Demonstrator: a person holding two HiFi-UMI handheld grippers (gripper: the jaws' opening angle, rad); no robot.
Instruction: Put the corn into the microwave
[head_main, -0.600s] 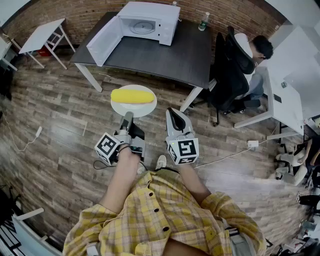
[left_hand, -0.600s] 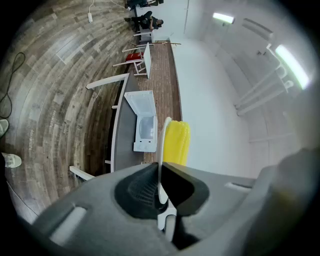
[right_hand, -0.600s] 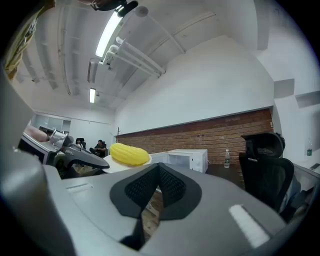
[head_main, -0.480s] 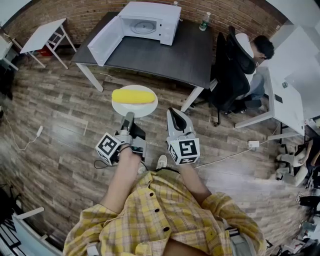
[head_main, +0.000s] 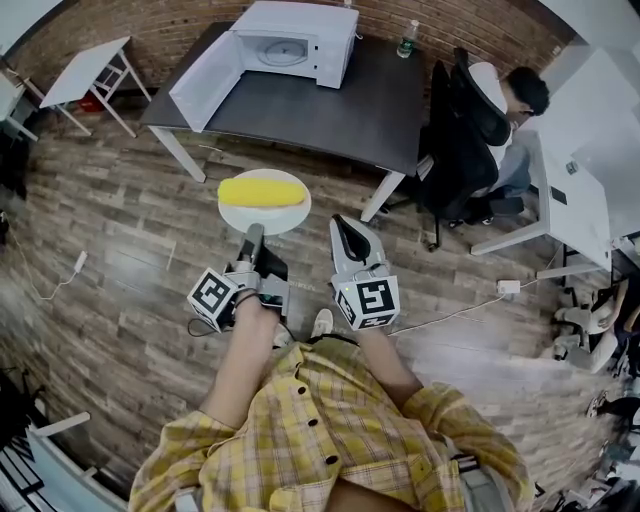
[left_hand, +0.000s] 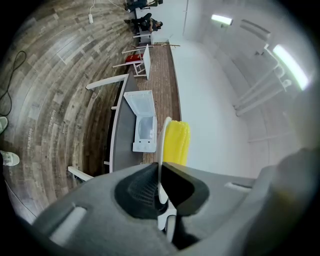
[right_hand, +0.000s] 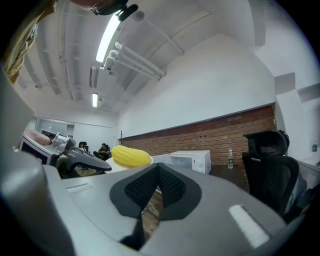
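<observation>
A yellow corn cob (head_main: 262, 191) lies on a round white plate (head_main: 290, 216) held above the wooden floor. My left gripper (head_main: 254, 236) is shut on the plate's near rim. In the left gripper view the plate (left_hand: 162, 145) shows edge-on between the jaws, with the corn (left_hand: 176, 142) on its right side. My right gripper (head_main: 343, 224) hangs beside the plate, shut and holding nothing. The white microwave (head_main: 292, 43) stands at the far end of a dark table (head_main: 330, 105), its door (head_main: 205, 78) swung open to the left. From the right gripper view I see the corn (right_hand: 131, 156) and microwave (right_hand: 190, 160).
A water bottle (head_main: 407, 40) stands on the table right of the microwave. A person sits in a black office chair (head_main: 460, 140) at the table's right end. A small white table (head_main: 88, 70) is at the far left. A cable and plug (head_main: 505, 288) lie on the floor at right.
The plate with the corn has shifted a little left in the head view. Both grippers keep the same state.
</observation>
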